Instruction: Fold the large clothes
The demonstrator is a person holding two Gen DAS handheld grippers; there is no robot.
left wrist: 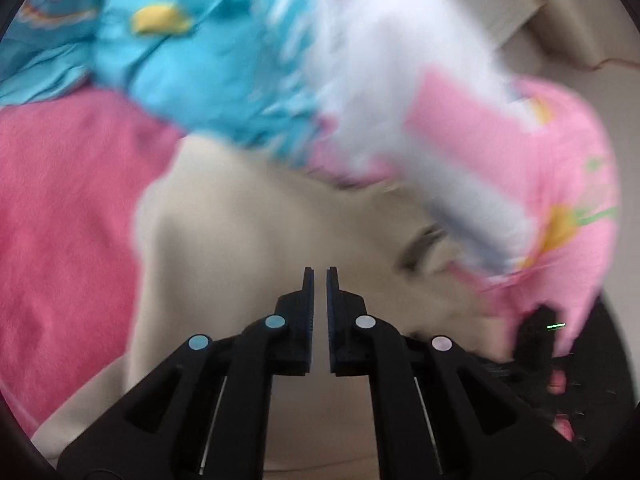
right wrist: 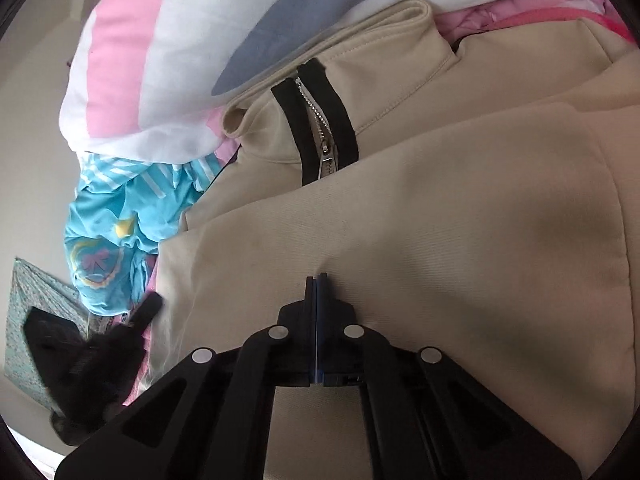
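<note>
- The beige jacket [right wrist: 460, 208] fills most of the right wrist view, spread flat with its collar and zip [right wrist: 322, 128] towards the top.
- A pink blanket [left wrist: 64, 220] lies under the jacket at the left of the left wrist view.
- A blue printed cloth [left wrist: 192, 60] lies bunched beyond the jacket.
- A white and pink fluffy cloth [left wrist: 440, 120], blurred, lies beside the blue one.
- The right claw [right wrist: 317, 280] has its tips pressed together on the jacket; whether cloth is pinched I cannot tell.
- The left claw [left wrist: 319, 274] is nearly closed, nothing in it, over the jacket.
</note>
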